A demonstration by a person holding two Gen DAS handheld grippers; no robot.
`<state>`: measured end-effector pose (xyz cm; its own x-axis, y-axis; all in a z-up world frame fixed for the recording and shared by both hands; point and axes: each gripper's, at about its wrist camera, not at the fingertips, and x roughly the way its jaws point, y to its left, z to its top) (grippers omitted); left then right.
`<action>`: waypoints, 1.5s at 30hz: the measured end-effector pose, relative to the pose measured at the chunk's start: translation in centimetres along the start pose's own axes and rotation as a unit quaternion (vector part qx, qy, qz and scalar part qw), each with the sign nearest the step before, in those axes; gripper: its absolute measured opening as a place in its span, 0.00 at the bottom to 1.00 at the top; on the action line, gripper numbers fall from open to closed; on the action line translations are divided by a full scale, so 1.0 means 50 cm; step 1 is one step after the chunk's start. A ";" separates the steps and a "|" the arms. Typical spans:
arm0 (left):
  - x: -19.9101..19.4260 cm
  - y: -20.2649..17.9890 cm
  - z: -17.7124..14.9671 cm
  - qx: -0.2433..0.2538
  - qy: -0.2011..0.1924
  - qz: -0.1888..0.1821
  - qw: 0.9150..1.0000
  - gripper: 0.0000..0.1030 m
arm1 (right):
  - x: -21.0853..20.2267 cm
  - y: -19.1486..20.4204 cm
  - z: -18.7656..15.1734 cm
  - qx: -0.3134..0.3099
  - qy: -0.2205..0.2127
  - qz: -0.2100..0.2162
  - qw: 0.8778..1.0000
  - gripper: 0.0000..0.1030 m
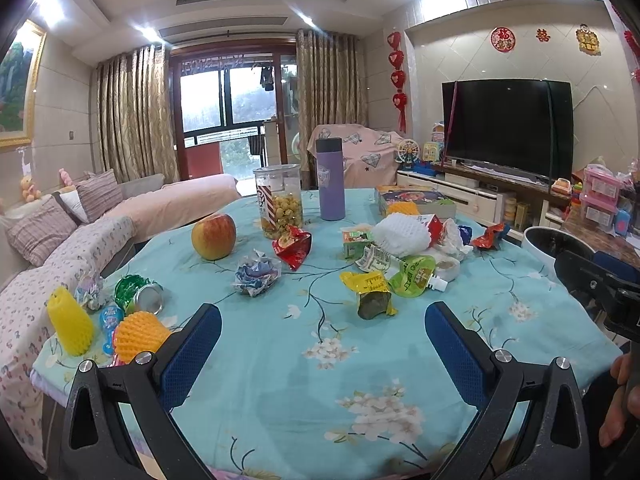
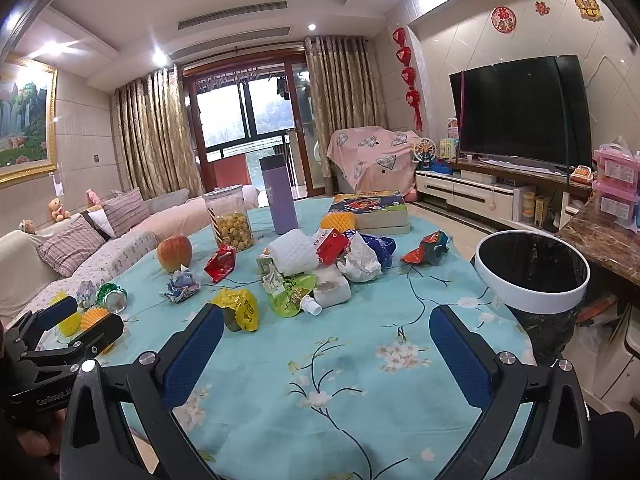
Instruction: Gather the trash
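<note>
Above the near edge of the floral tablecloth (image 1: 280, 360), both grippers hang spread wide and empty: the left gripper (image 1: 323, 344) and the right gripper (image 2: 326, 348). Ahead of them lies the trash: one yellow wrapper (image 2: 239, 309), one green spout pouch (image 2: 291, 295), one crumpled paper ball (image 1: 256, 273), two red wrappers (image 1: 294, 245) (image 1: 490, 237), one crushed can (image 1: 140, 294). One apple (image 1: 213, 236) stands beyond. One white-rimmed bin (image 2: 530, 294) sits just beside the table's right edge.
</note>
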<state>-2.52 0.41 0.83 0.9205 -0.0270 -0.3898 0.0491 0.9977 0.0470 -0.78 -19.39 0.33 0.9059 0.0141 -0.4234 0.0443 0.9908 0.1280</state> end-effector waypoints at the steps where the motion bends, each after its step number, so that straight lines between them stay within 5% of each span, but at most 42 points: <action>1: 0.000 0.000 0.000 0.000 0.000 0.000 1.000 0.99 | 0.000 0.000 0.000 0.000 0.000 0.000 1.000 1.00; 28: 0.007 -0.002 0.002 0.001 0.006 0.000 1.000 0.99 | 0.007 0.011 -0.001 0.004 0.008 0.006 1.000 1.00; 45: 0.139 0.085 0.019 -0.007 0.058 0.041 0.997 0.99 | 0.104 0.067 -0.016 0.014 0.079 0.070 0.994 1.00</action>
<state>4.46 4.39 -0.80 0.8699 0.0605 -0.4896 -0.0295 0.9970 0.0709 3.76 -15.87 -2.15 0.8269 0.1750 -0.5345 -0.0645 0.9736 0.2190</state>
